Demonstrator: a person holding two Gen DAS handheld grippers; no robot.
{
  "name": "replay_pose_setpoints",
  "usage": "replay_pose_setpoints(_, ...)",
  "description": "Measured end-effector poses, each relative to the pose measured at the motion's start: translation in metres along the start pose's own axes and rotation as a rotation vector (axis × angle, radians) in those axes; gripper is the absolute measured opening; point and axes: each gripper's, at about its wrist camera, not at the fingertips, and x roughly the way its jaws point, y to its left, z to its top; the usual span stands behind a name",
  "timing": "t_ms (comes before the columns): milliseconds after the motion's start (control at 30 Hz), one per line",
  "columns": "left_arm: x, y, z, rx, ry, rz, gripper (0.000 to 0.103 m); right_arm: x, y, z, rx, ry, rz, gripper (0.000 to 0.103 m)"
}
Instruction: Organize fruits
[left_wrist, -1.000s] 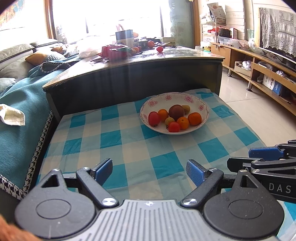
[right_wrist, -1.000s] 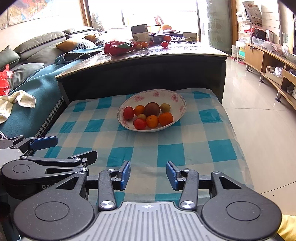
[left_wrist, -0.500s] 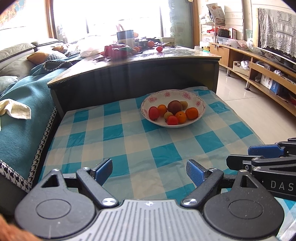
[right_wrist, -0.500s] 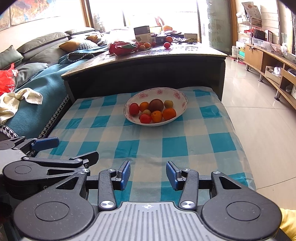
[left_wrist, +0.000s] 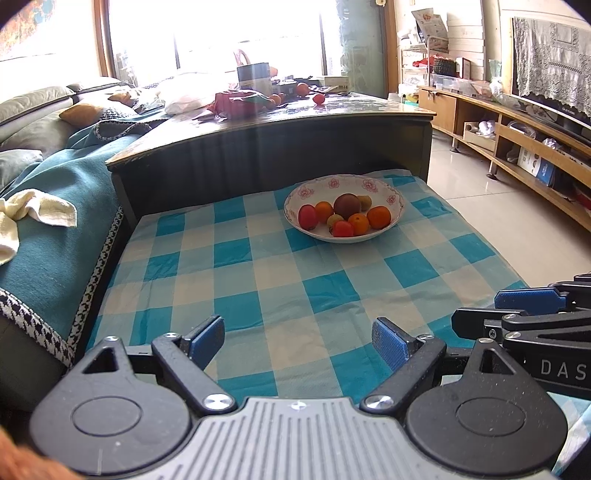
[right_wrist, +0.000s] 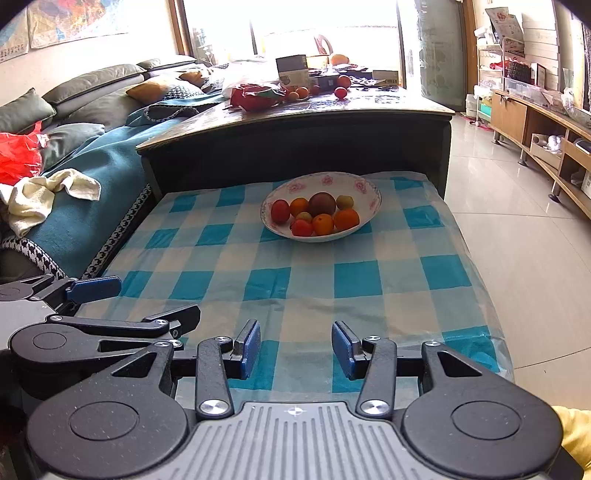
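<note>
A white floral bowl (left_wrist: 395, 218) stands at the far end of a blue-and-white checked cloth (left_wrist: 280, 280). It holds several fruits: red ones, oranges, a dark round fruit (left_wrist: 346, 205) and small yellowish ones. The bowl also shows in the right wrist view (right_wrist: 373, 214). My left gripper (left_wrist: 298, 341) is open and empty, low over the cloth's near edge. My right gripper (right_wrist: 295, 347) is open and empty, beside the left one and just as far from the bowl. Each gripper's side shows in the other's view.
A dark coffee table (right_wrist: 295, 125) rises behind the cloth, with loose fruit (right_wrist: 340, 92), a red bag (right_wrist: 255, 96) and boxes on top. A teal-covered sofa (left_wrist: 55, 206) with a cream towel (left_wrist: 33, 212) lies left. Tiled floor (right_wrist: 517, 236) and a wooden TV shelf (left_wrist: 524, 147) lie right.
Both grippers have drawn back from the bowl, which now looks smaller and farther off. Both stay open and empty.
</note>
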Motion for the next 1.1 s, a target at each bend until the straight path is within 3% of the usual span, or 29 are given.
replay_pose_setpoints(667,-0.024,-0.002,-0.017,0.001,-0.011,0.001,0.095,-0.023,0.008,-0.02,0.004,-0.004,0.003,0.039)
replay_pose_setpoints(933,-0.034,-0.007,-0.018,0.038,-0.055,0.061,0.095,-0.027,0.01,-0.021,0.002,-0.013,0.014,0.039)
replay_pose_setpoints(1100,-0.035,-0.006,-0.017,0.031,-0.058,0.054,0.096,-0.028,0.009,-0.022,0.003,-0.018,0.017,0.039)
